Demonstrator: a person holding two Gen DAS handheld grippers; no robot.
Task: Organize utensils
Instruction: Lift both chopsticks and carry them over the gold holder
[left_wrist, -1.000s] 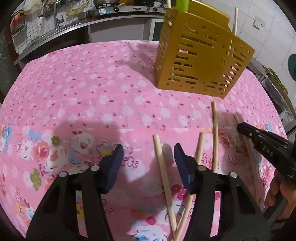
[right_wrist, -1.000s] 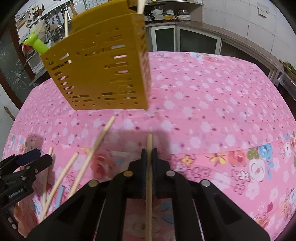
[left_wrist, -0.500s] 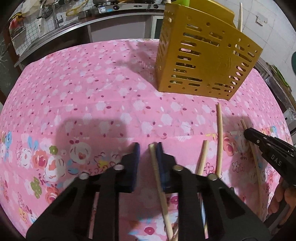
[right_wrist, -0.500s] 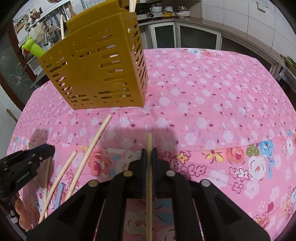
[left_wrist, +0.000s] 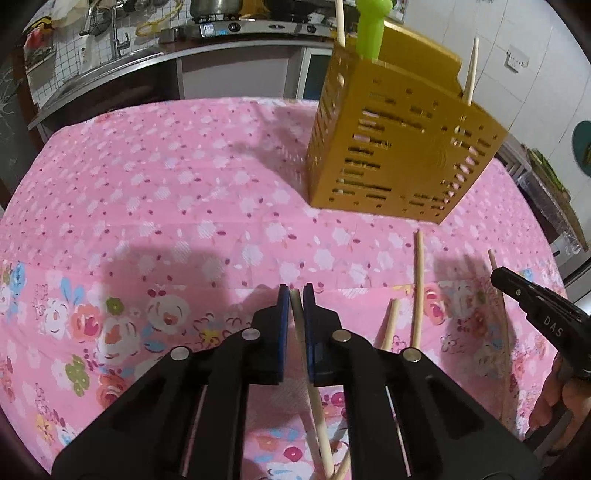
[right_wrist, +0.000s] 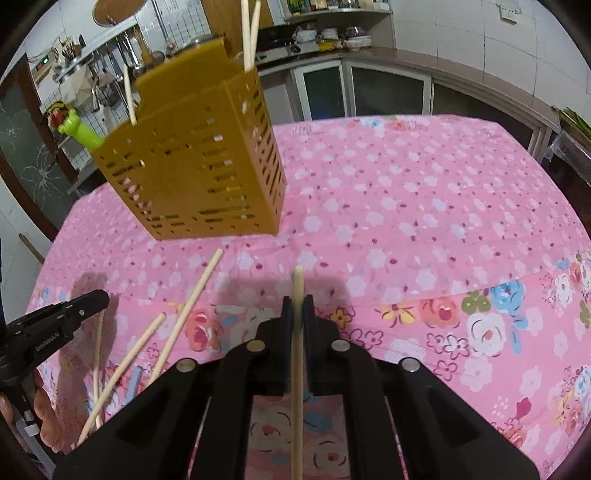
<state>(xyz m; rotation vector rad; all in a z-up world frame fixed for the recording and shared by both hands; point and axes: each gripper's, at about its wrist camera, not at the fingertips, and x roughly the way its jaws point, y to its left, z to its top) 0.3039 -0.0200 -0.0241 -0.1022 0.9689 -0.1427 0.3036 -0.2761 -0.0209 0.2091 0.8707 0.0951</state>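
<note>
My left gripper (left_wrist: 295, 295) is shut on a wooden chopstick (left_wrist: 308, 373) and holds it just above the pink cloth. My right gripper (right_wrist: 298, 302) is shut on another chopstick (right_wrist: 297, 350), its tip pointing forward. A yellow slotted utensil holder (left_wrist: 399, 155) stands at the back, also in the right wrist view (right_wrist: 195, 166); chopsticks and a green handle (left_wrist: 371, 27) stick out of it. Loose chopsticks (left_wrist: 418, 284) lie on the cloth between the grippers, also in the right wrist view (right_wrist: 188, 306).
The table carries a pink floral cloth (left_wrist: 166, 206). The right gripper's nose (left_wrist: 543, 317) shows at the right edge of the left view; the left gripper's nose (right_wrist: 55, 328) shows at the left of the right view. Kitchen counters run behind the table.
My left gripper closed on the chopstick that lay between its open fingers and lifted it. My right gripper kept its chopstick and rose, tilting up toward the holder.
</note>
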